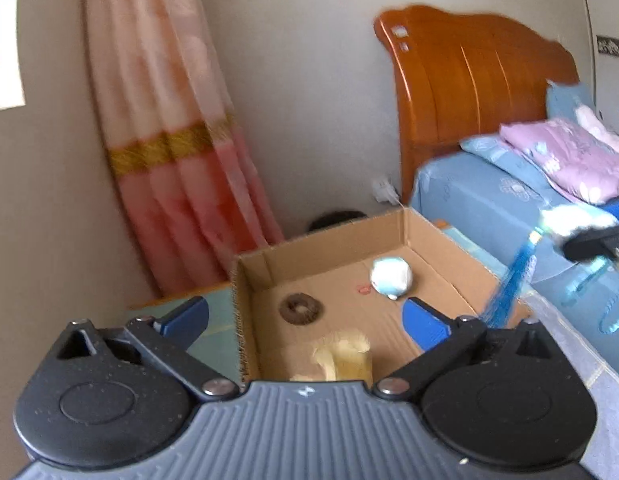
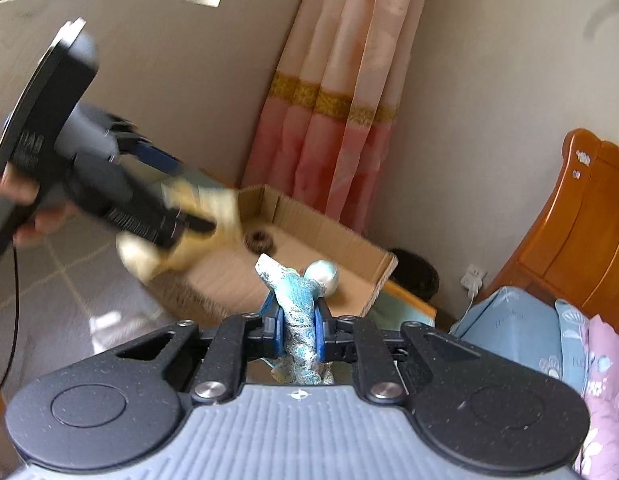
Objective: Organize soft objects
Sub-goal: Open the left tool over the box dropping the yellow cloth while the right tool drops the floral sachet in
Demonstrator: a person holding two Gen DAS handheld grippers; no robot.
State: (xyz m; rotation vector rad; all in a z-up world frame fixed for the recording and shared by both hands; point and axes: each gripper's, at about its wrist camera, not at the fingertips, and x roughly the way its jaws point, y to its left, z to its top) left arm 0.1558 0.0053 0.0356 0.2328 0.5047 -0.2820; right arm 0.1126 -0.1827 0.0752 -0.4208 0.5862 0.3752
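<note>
Left wrist view: we note the left gripper (image 1: pixel 305 320) nearest the lens, its 2 blue fingers (image 1: pixel 425 326) spread wide apart over the cardboard box (image 1: pixel 245 280), nothing pressed between them. Directly below the gap lies a pale yellow plush toy (image 1: pixel 345 354), soft and crumpled, on the box floor. Further in we see a dark brown ring-shaped toy (image 1: pixel 299 308), then a rounded white and light-blue plush ball (image 1: pixel 391 278) near the far right wall. The box is shallow, corrugated, open-topped, with raw brown walls. At the right edge the right gripper (image 1: pixel 589 244) enters, blurred, with a blue sparkly cloth toy (image 1: pixel 513 288) hanging from it just beside the box's right rim.

Right wrist view: we record the right gripper (image 2: pixel 299 328) clamped together on the blue sparkly cloth toy (image 2: pixel 295 300), a shiny textured fabric strip pinched upright between the pads, its tip tilting left. Beyond it the box (image 2: pixel 373 280) holds the plush ball (image 2: pixel 323 276) and ring-shaped toy (image 2: pixel 259 240). The left gripper (image 2: pixel 165 184), held by a person's hand (image 2: pixel 29 216), partly blocks the box's left end, with the yellow plush toy (image 2: pixel 213 216) blurred under it.

Behind stand a pink curtain (image 2: pixel 337 120) with a gold band, a glossy wooden headboard (image 1: pixel 469 88) and a blue-sheeted bed (image 1: pixel 489 200).
</note>
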